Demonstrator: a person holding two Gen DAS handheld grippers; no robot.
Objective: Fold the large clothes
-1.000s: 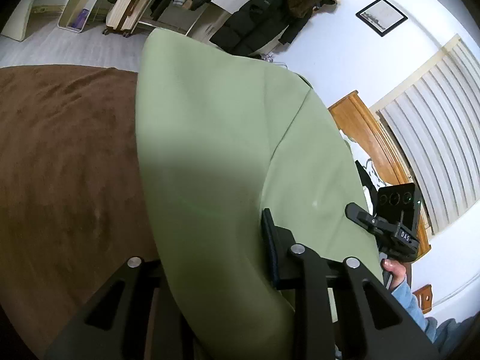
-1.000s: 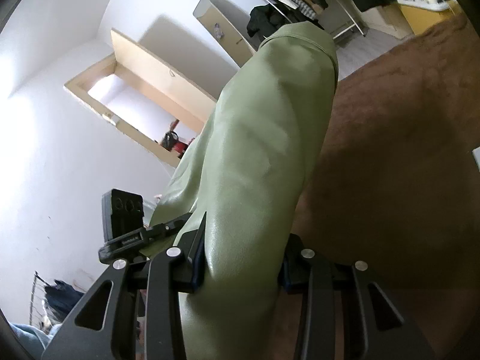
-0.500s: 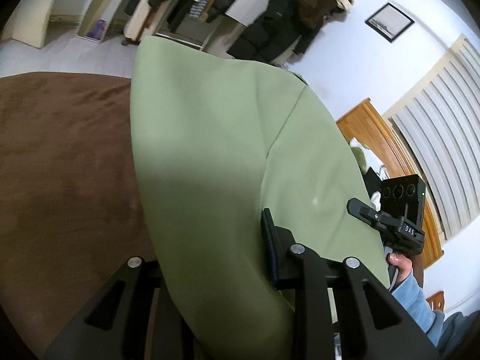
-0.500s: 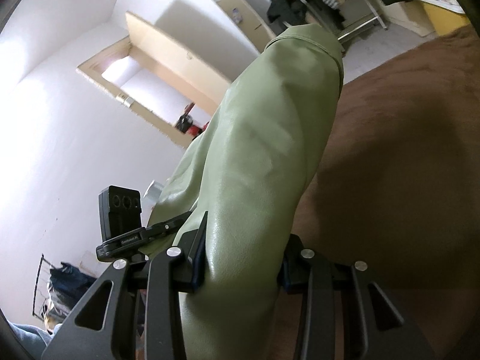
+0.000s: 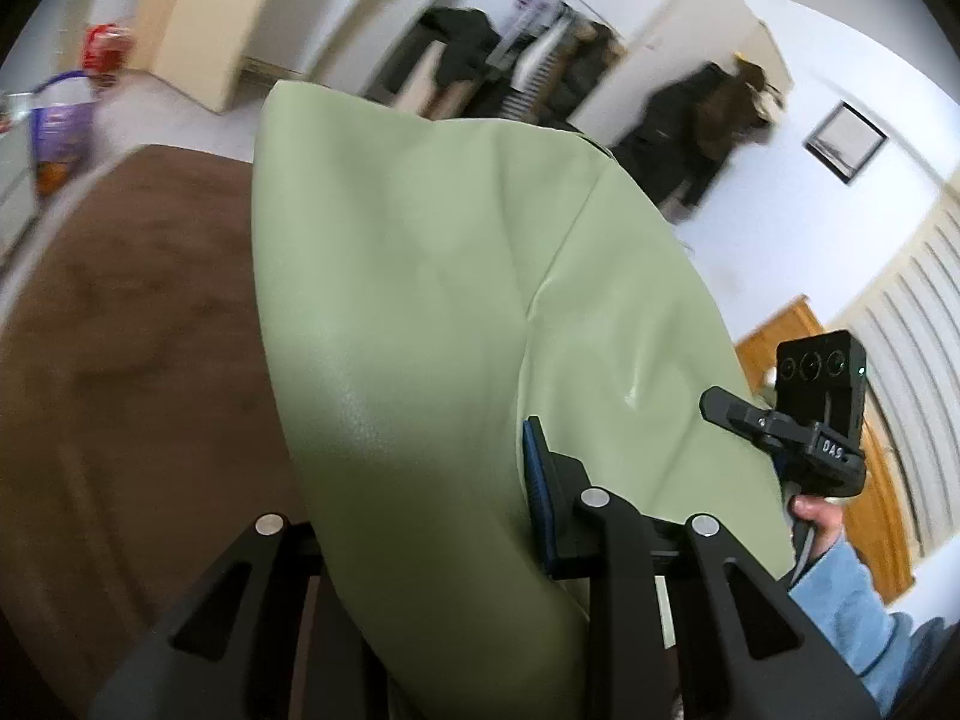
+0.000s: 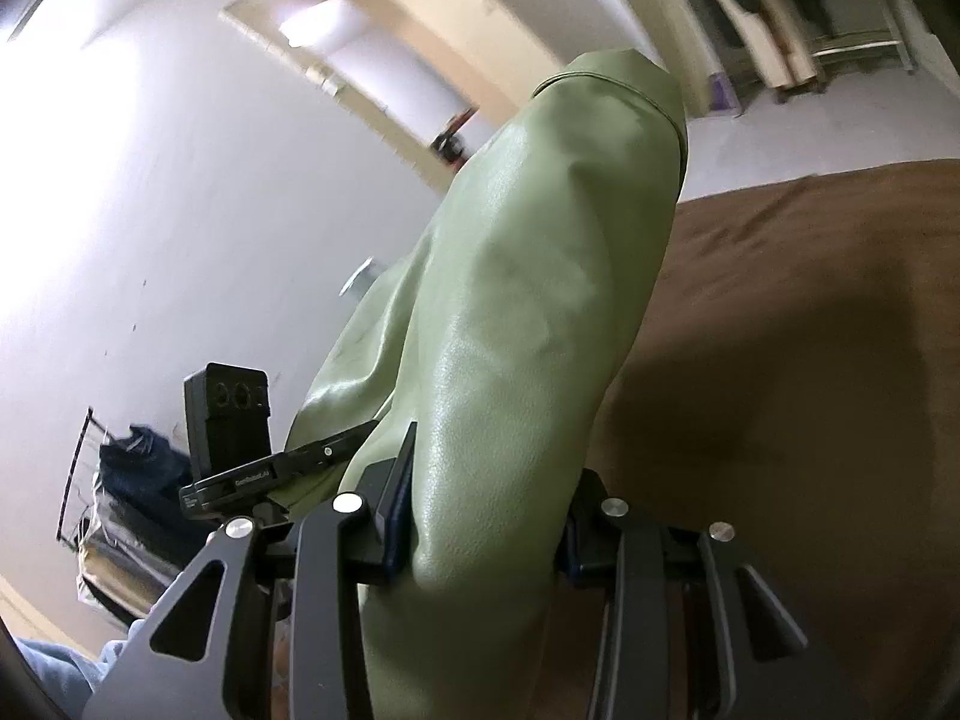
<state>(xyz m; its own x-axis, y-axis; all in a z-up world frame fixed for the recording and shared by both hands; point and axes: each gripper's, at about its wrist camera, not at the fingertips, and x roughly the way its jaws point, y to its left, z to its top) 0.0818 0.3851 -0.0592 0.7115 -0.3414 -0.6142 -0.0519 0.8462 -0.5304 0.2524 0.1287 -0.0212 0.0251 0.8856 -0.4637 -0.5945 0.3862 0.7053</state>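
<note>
Home bedroom — clothes rack (image 5: 534, 69), brown blanket (image 5: 138, 324), framed picture (image 5: 845, 141).

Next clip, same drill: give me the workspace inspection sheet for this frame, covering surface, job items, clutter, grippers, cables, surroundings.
Surface: brown plush cover, wide and flat beneath the garment.
Job's things: light green leather-look garment, lifted and draped, held at two places; a seam runs down it.
Clutter: nothing seen on the brown cover.
Grippers: left gripper shut on the garment; right gripper shut on the garment, with fabric bulging between its fingers.
Cables: nothing seen.
Surroundings: clothes rack with dark coats, framed picture on a white wall, wooden headboard, slatted blinds, pale open doorway, clothes pile on a rack. The left view's background is motion-blurred.
</note>
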